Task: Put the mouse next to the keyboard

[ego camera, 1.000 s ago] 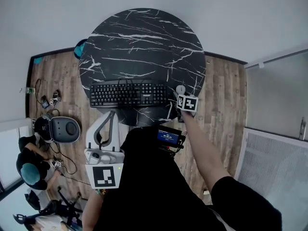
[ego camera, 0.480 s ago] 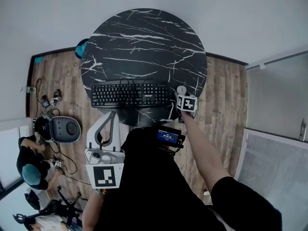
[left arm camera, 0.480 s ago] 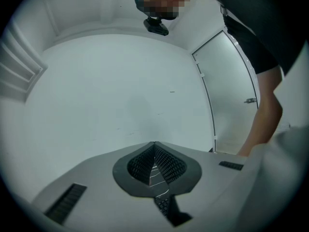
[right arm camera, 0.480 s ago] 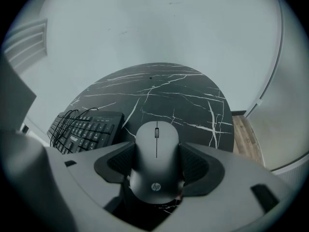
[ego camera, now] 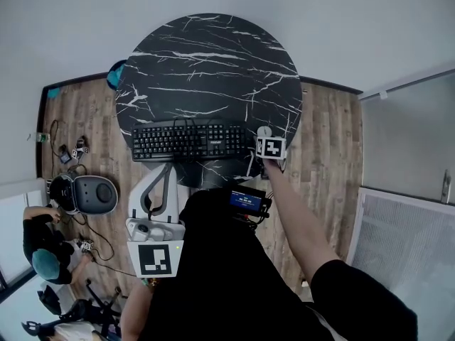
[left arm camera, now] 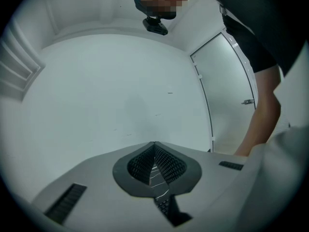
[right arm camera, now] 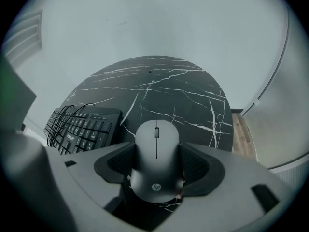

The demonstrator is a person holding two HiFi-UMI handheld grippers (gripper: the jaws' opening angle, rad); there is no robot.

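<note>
A grey mouse [right arm camera: 156, 158] sits between the jaws of my right gripper [right arm camera: 157, 166], which is shut on it, just right of the black keyboard [right arm camera: 82, 127]. From the head view the right gripper [ego camera: 269, 142] hovers at the keyboard's [ego camera: 188, 140] right end, over the near edge of the round black marble table [ego camera: 213, 62], and only the mouse's tip [ego camera: 264, 131] shows. My left gripper [ego camera: 162, 180] hangs below the table's near edge, held close to the body. Its jaws meet with nothing between them in the left gripper view [left arm camera: 155, 166].
The keyboard's cable [right arm camera: 67, 117] loops over its keys. Wooden floor [ego camera: 330, 133] surrounds the table. A grey case [ego camera: 89, 192] and a seated person [ego camera: 43, 251] are on the floor at left. A small screen device [ego camera: 247, 202] is on the chest of the person who holds the grippers.
The right gripper with the mouse has edged slightly left and away, toward the keyboard's right end. The left gripper has stayed put.
</note>
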